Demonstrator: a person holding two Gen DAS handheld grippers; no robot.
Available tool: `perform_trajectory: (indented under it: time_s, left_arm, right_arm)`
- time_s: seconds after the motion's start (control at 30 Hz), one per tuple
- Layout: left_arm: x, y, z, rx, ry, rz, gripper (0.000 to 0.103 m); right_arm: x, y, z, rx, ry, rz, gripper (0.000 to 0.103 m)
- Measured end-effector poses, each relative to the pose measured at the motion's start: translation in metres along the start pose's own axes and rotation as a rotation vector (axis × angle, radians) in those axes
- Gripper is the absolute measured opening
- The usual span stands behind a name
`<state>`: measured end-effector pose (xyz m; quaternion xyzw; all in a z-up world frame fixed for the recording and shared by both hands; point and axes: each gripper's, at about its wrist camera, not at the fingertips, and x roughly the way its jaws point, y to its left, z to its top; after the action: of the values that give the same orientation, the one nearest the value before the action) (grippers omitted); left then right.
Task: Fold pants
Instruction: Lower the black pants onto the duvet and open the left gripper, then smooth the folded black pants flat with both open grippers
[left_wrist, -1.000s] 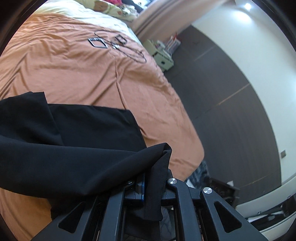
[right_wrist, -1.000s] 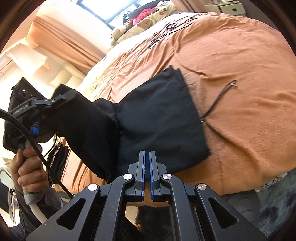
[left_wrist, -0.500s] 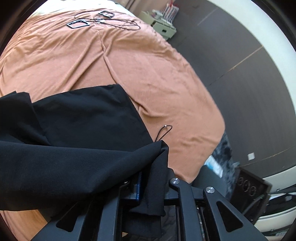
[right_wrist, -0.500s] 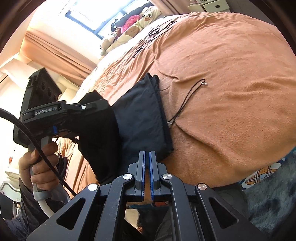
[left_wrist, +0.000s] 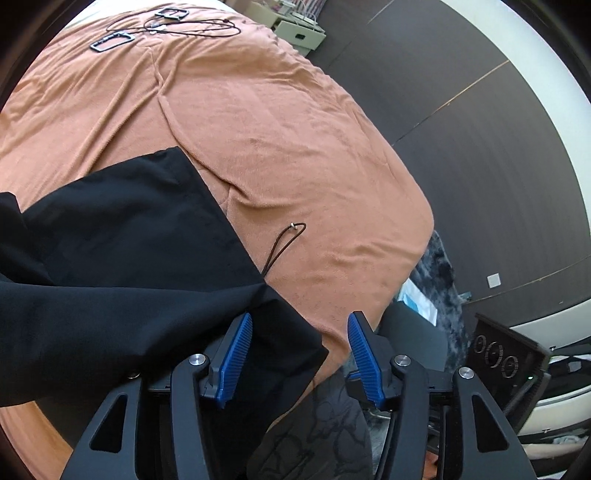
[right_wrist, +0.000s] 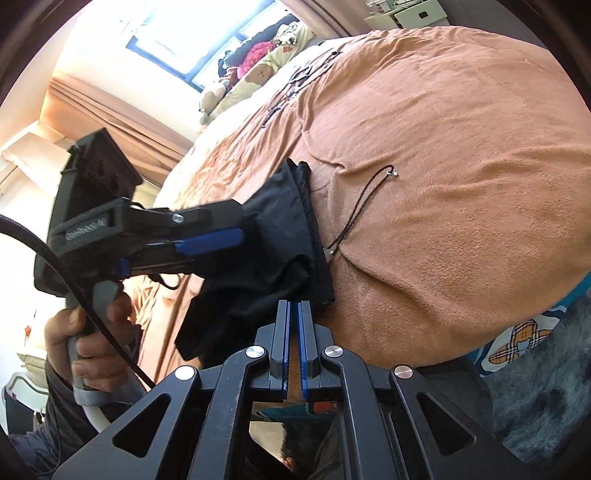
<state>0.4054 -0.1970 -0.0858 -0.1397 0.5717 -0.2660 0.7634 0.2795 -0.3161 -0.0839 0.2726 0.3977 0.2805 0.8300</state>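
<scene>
Pants (left_wrist: 122, 258) folded on bed (left_wrist: 295, 129) | draped over left claw (left_wrist: 299, 354), just spread apart, released | right claw (right_wrist: 291, 343) together, empty, nearer the pants' edge.

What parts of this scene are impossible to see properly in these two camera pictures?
- Black pants, left wrist view: their far end runs off the picture's left edge.
- Pants' lower layers, right wrist view: hidden behind the left gripper and the bunched cloth.
- Cord on the orange bedspread: its lower end vanishes under the pants.

No legible text anywhere; only a blurred, unreadable label on the left hand-held gripper (right_wrist: 236, 236).
</scene>
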Motion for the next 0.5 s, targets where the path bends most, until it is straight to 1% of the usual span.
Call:
perform_trajectory:
  time_s: [0.17,0.27,0.3,0.33,0.37,0.4,0.43,0.5]
  left_arm:
    - [-0.012,-0.003,-0.002,0.007,-0.025,-0.003,0.057]
    - [-0.022,0.000,-0.003,-0.001,-0.043,-0.001,0.059]
    - [-0.025,0.001,-0.004,-0.004,-0.049,0.000,0.059]
    - [-0.028,0.002,-0.004,-0.007,-0.055,0.002,0.060]
    - [-0.032,0.003,-0.005,-0.008,-0.062,0.001,0.060]
    - [-0.036,0.004,-0.006,-0.011,-0.069,0.001,0.060]
    - [-0.038,0.005,-0.007,-0.013,-0.073,0.001,0.060]
    - [-0.045,0.006,-0.009,-0.016,-0.087,-0.003,0.060]
  right_arm:
    - [0.003,0.001,0.002,-0.014,0.002,0.014,0.001]
    - [0.011,0.002,0.005,-0.023,0.006,0.008,0.001]
    - [0.014,0.003,0.008,-0.027,0.007,0.005,0.004]
    - [0.017,0.003,0.010,-0.034,0.008,-0.003,0.011]
    - [0.019,0.004,0.011,-0.040,0.003,-0.014,0.034]
    - [0.020,0.005,0.013,-0.046,-0.007,-0.025,0.059]
    - [0.021,0.005,0.014,-0.050,-0.022,-0.033,0.066]
    - [0.024,0.008,0.017,-0.069,-0.034,-0.021,0.066]
